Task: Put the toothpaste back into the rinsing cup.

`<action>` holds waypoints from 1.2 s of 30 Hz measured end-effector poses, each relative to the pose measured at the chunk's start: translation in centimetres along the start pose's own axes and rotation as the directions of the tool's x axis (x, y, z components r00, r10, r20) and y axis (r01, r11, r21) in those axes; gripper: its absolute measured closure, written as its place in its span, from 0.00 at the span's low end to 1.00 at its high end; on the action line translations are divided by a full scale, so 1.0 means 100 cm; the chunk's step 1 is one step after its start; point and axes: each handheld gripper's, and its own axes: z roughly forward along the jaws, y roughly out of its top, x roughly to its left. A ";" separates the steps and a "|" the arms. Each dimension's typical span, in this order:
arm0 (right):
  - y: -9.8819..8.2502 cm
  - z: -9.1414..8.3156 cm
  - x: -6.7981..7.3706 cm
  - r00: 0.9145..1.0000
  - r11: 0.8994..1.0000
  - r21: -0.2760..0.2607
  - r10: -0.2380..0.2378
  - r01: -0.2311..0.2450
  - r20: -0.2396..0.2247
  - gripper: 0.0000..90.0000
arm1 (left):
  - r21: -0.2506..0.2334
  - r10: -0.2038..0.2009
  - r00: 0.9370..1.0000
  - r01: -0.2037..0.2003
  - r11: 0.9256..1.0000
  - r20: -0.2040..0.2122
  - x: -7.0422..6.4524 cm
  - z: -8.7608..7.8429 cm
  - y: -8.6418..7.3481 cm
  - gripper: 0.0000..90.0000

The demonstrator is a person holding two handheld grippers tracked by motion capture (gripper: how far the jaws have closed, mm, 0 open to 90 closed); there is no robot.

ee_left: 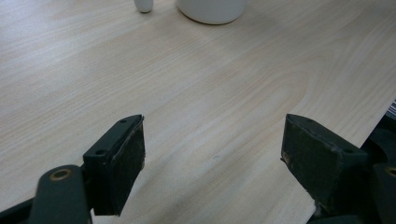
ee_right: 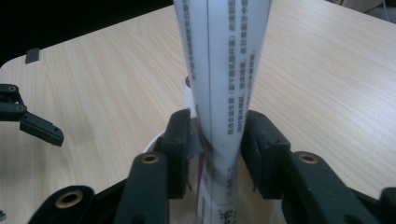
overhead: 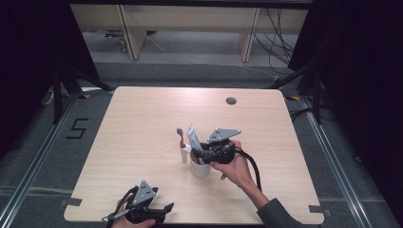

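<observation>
Here the tube (ee_right: 224, 70) stands upright in the white cup (overhead: 200, 168), its lower part between the right gripper's (ee_right: 215, 140) two fingers (ee_right: 180, 140). The fingers sit just beside the tube on either side; a thin gap seems to show at each pad, so they look slightly parted and not pressing on it, though contact on the far side cannot be told. Nothing else lies between them. In the high view the right gripper (overhead: 205, 153) hangs over the cup's rim, held by the right hand (overhead: 236, 168).

A toothbrush (overhead: 181, 140) with a red head stands just beside the cup on its left, apart from the tube.

The left gripper (ee_left: 212, 158) rests low near the desk's (overhead: 142, 118) near edge, well apart from the cup. Its fingers (ee_left: 126, 158) stand wide open with only bare desk between them; it holds nothing. In the high view it sits at the bottom left (overhead: 164, 209).

The cup stands near the desk's middle, with open desk all around: broad room to the far side, left and right, and a fair stretch toward the near edge. A small round hole (overhead: 231, 100) lies near the far edge.
</observation>
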 end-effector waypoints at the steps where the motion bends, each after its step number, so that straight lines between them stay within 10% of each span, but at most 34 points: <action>1: 0.001 -0.002 0.000 1.000 1.000 0.007 0.017 -0.017 -0.007 0.68 | 0.002 0.001 1.000 -0.001 1.000 -0.002 0.000 0.000 0.000 0.24; 36: -0.003 -0.043 -0.018 0.995 0.994 -0.047 0.095 -0.094 0.020 0.55 | 0.005 -0.004 1.000 0.004 1.000 -0.002 0.000 0.000 0.000 0.24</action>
